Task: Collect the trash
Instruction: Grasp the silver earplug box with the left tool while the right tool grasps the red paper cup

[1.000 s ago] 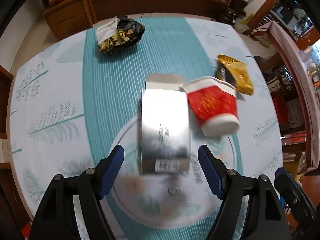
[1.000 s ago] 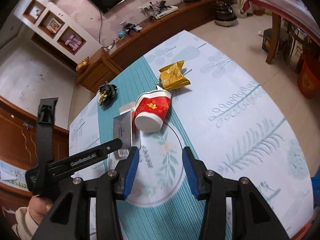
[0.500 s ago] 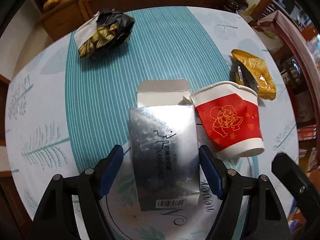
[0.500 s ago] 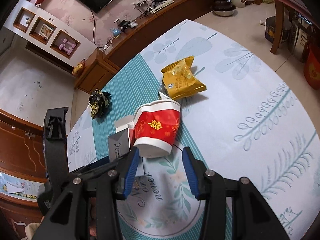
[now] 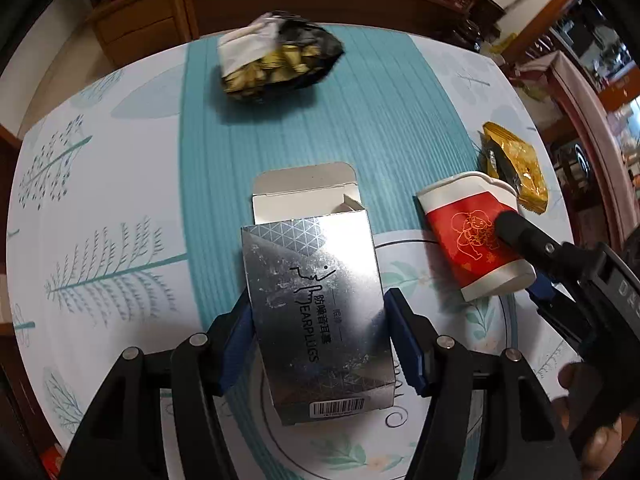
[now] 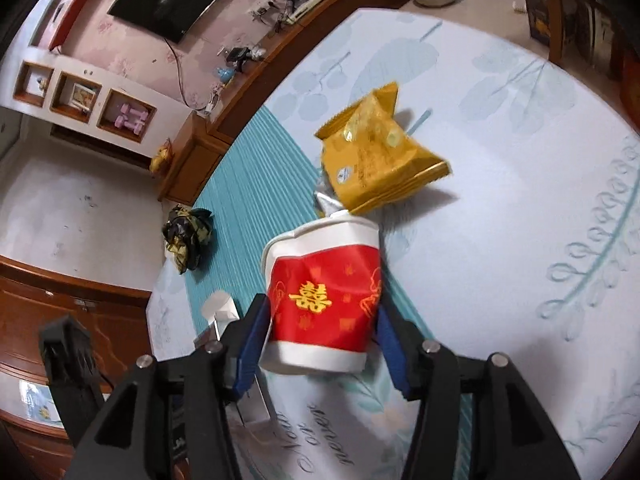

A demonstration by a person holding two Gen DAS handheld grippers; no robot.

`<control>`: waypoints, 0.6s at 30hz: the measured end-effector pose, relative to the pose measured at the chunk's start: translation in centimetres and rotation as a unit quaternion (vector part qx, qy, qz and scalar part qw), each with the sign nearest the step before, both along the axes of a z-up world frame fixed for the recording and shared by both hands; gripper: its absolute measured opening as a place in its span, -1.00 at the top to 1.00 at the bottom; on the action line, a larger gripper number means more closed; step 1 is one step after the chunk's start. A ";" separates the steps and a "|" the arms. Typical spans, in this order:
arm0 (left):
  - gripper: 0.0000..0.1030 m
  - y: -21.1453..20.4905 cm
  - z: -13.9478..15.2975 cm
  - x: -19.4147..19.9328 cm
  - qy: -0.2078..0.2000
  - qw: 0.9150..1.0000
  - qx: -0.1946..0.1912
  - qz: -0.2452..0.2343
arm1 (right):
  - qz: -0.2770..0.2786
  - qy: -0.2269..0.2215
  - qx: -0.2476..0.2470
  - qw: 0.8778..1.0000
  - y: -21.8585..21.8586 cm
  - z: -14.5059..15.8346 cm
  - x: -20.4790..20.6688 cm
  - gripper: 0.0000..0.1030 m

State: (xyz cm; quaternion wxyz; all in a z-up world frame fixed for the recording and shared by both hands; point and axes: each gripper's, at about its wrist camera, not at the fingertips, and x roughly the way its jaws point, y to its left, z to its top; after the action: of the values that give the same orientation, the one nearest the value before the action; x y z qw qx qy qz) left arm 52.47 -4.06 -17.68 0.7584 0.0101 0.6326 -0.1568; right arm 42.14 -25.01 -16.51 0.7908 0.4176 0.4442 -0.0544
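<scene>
A silver earplug box (image 5: pixel 320 320) lies flat, flap open; beside it a red paper cup (image 6: pixel 324 300) on its side, a yellow snack packet (image 6: pixel 380 160) at its rim, a black-gold wrapper (image 5: pixel 280 56) well apart

The left tool (image 5: pixel 320 336) points steeply down at the tabletop (image 5: pixel 120 184). Its two blue pads sit on either side of the silver box (image 5: pixel 316 312), and its jaws are closing on it. The right tool (image 6: pixel 320 344) tilts down less steeply. Its blue pads stand on either side of the red cup (image 6: pixel 324 300), close to its sides, and its jaws are opening. In the left view, a hand (image 5: pixel 600 432) grips the right tool's black handle at the lower right.
</scene>
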 end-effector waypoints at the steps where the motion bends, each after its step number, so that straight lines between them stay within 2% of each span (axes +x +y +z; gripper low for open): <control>1: -0.20 0.2 0.3 -0.2 0.001 1.000 -0.003 0.004 | 0.002 -0.005 0.004 1.000 0.0 -0.1 0.4 -0.04; 2: -0.20 0.4 0.3 -0.2 0.001 1.000 -0.005 0.006 | 0.006 -0.005 0.008 1.000 0.1 -0.2 0.6 -0.03; 3: -0.20 0.5 0.4 -0.3 0.000 1.000 -0.007 0.008 | 0.009 -0.008 0.006 1.000 0.2 -0.1 0.8 0.08; 8: -0.20 2.2 0.9 -1.3 -0.002 1.000 -0.014 0.008 | 0.052 0.003 -0.002 0.999 2.5 -0.1 0.7 0.09; 12: -0.20 2.4 1.3 -3.0 -0.004 1.000 -0.016 -0.003 | 0.076 0.000 0.010 0.997 4.4 0.0 -1.5 0.09; 18: -0.20 3.2 2.6 -7.5 -0.005 1.000 -0.023 -0.016 | 0.067 -0.019 0.049 0.996 4.6 0.9 -6.9 0.09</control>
State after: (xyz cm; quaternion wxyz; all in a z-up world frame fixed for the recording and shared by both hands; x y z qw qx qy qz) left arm 44.97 -0.88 -15.11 0.7589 0.0033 0.6249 -0.1831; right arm 35.20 -20.42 -15.57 0.7799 0.4259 0.4579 0.0281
